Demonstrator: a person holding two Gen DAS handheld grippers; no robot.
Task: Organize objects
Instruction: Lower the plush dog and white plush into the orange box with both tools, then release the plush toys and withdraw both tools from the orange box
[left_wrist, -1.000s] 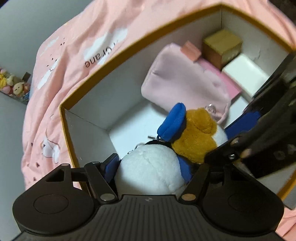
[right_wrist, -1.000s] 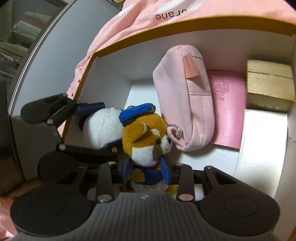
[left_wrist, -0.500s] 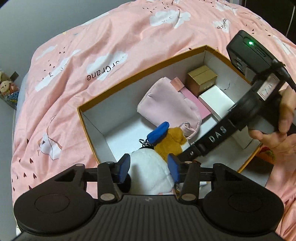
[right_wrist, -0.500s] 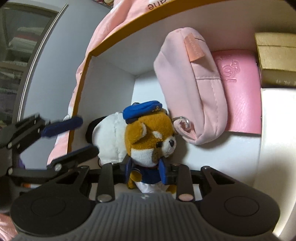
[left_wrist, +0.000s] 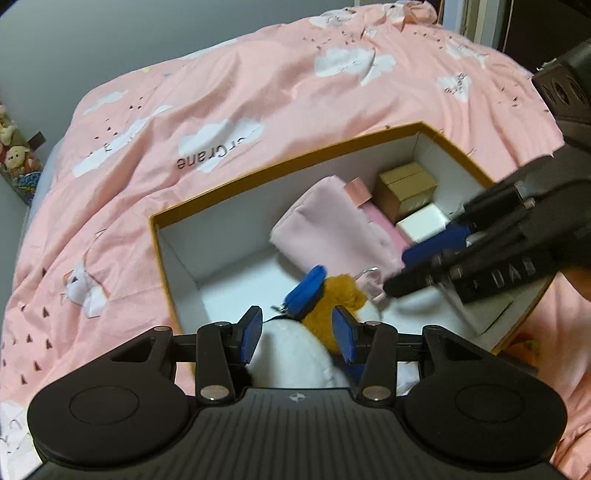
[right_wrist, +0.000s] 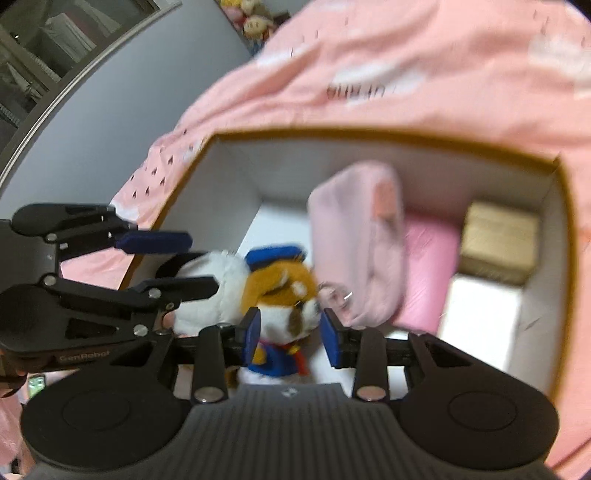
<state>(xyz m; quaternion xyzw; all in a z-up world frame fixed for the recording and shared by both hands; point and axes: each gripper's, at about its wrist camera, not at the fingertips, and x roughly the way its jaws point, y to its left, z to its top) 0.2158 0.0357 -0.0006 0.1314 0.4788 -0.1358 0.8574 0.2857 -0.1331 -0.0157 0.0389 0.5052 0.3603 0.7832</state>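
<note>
1. The dog plush (right_wrist: 291, 295) is the main thing here: orange-brown head, white muzzle, blue cap (left_wrist: 308, 288) and a blue outfit with a bit of red at the neck. It sits upright on the box floor, bottom centre of the right wrist view, though it's kinda blurry there.
2. The right gripper (right_wrist: 291, 338) has the dog's body between its blue pads. The jaws have just been opening and there's a visible gap on the right side, so it's a loose, narrow bracket and not a squeeze.
3. Pressed against the dog is a white plush (left_wrist: 295, 354), round and fluffy with a black bit on one end. It fills the bottom centre of the left wrist view.
4. The left gripper (left_wrist: 298, 334) has just been closing with that white plush between its pads, and both pads sit snug against its sides.
5. Both toys are in the near left corner of an open box (left_wrist: 229, 210), white inside with an orange rim.
6. Just behind the dog, a pale pink pouch (left_wrist: 332, 221) lies on its side, its metal ring (left_wrist: 371, 273) next to the dog's head.
7. Right of the pouch there's a flat, brighter pink case (right_wrist: 428, 258), then a tan box (left_wrist: 406, 188) in the far corner and a white box (left_wrist: 423, 223) in front of it.
8. The box rests on a pink bedspread (left_wrist: 258, 92) with white clouds. Some small stuffed toys (left_wrist: 14, 155) sit at the left edge of the left wrist view.
</note>
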